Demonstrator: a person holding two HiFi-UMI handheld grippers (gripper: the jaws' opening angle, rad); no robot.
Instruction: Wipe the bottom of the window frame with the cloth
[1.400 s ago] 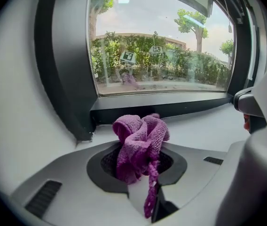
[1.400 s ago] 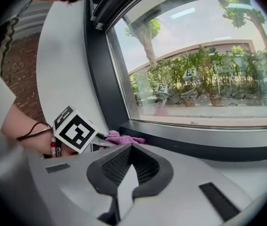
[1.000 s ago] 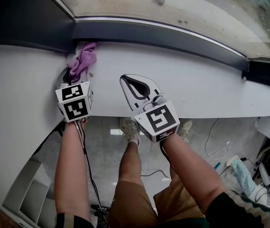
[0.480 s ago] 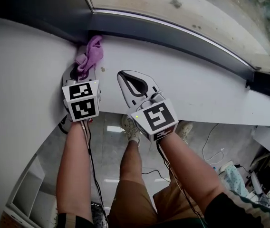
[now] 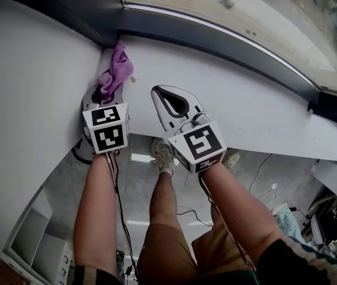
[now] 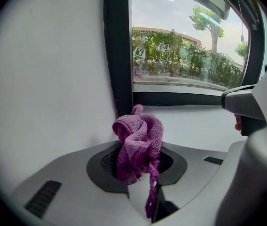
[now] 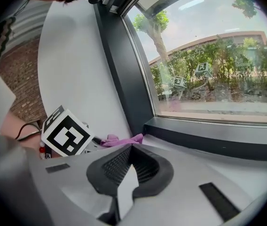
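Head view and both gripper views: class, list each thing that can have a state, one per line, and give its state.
left gripper: shut on the cloth.
right gripper: shut, nothing between its jaws.
cloth: bunched, pinched in the left jaws, near the frame's left corner.
window frame: bottom rail bare; cloth contact cannot be told.

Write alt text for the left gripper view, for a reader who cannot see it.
The left gripper is shut on a bunched purple cloth, near the corner where the dark window frame meets the white sill and wall. Trees show through the glass, and part of the right gripper sits at the right edge.
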